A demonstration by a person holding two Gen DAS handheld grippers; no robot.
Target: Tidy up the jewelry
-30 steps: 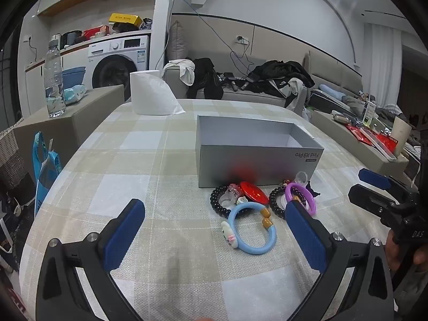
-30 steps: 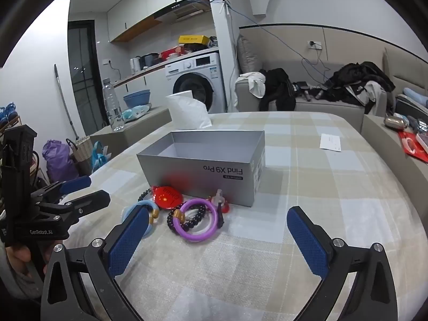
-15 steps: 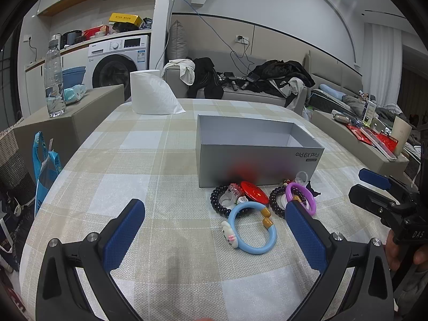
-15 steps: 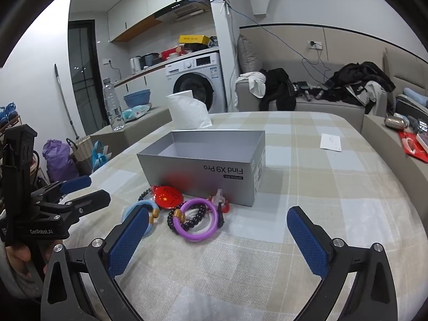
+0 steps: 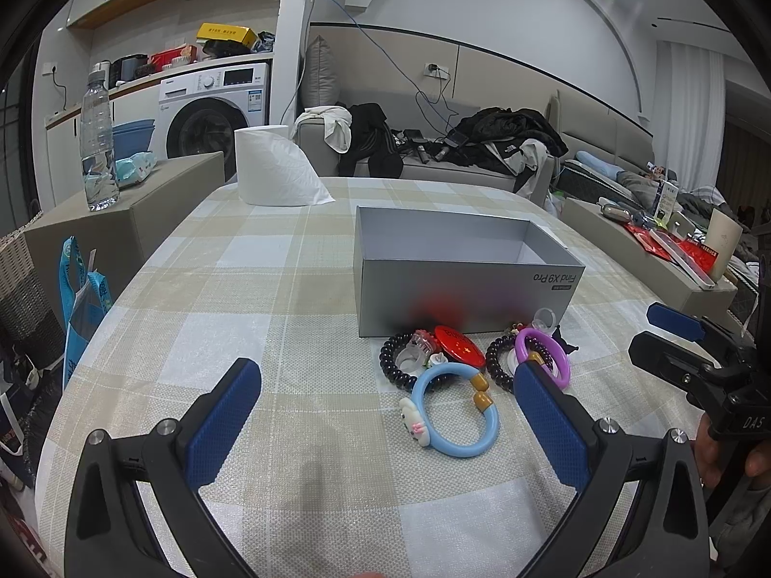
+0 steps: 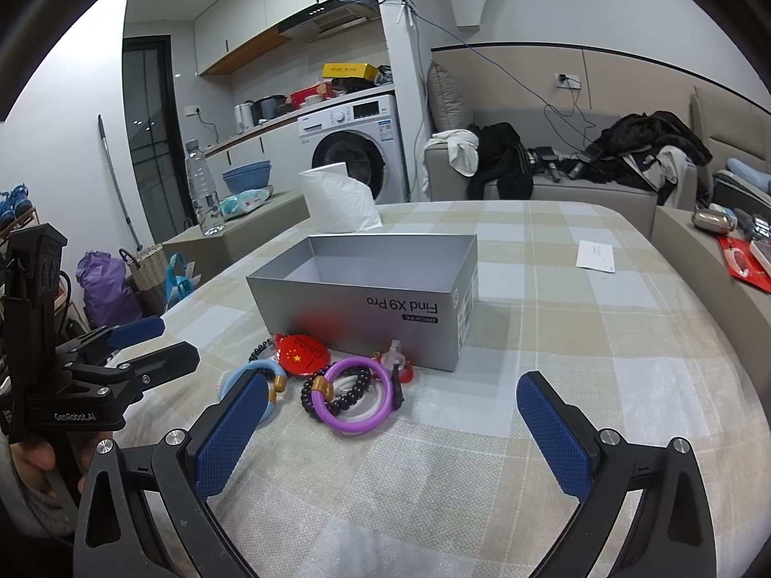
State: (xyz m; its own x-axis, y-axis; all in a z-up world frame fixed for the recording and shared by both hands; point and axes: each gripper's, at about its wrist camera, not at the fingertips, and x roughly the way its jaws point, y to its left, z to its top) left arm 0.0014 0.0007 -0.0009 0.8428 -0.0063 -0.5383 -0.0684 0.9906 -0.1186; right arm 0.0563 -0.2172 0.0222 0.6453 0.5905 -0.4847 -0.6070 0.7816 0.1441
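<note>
A pile of jewelry lies on the checked tablecloth in front of an open grey box [image 5: 462,284] [image 6: 371,289]. It holds a blue bangle with a white charm [image 5: 458,414] [image 6: 250,375], a purple bangle [image 5: 542,354] [image 6: 356,395], a red round badge [image 5: 458,339] [image 6: 302,354] and black bead bracelets [image 5: 392,366] [image 6: 337,392]. My left gripper [image 5: 385,414] is open and empty, just short of the blue bangle. My right gripper [image 6: 395,419] is open and empty, just short of the purple bangle. The box's inside looks empty.
A white tissue roll [image 5: 274,173] [image 6: 339,202] stands at the table's far edge. A white paper slip [image 6: 596,256] lies at the far right. A water bottle [image 5: 99,144] stands on a side cabinet at left. A sofa with clothes [image 5: 482,144] is behind.
</note>
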